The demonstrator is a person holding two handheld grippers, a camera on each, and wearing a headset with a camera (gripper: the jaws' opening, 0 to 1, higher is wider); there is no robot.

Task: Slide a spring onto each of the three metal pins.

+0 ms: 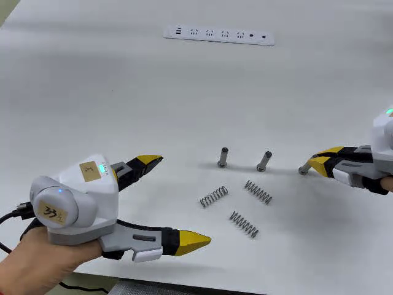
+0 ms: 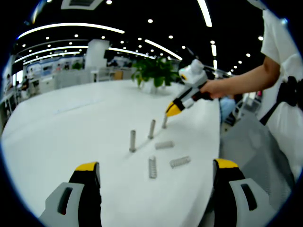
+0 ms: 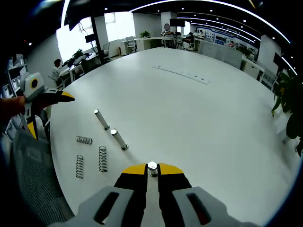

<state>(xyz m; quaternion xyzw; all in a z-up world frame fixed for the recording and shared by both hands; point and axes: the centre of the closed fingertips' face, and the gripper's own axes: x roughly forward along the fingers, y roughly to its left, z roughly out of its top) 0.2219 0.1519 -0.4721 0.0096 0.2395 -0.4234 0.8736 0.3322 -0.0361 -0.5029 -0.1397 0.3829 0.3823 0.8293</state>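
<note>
Head view: right gripper (image 1: 313, 165) lies level, pinching pin (image 1: 303, 169).

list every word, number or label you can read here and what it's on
"33", then a smaller mark I can't make out: handwritten on the yellow sticker at the back of the left tool.
Tan sticker on top of the same tool: something printed or written, too small to read.
Power strip at the far end: markings too small to read.
</note>
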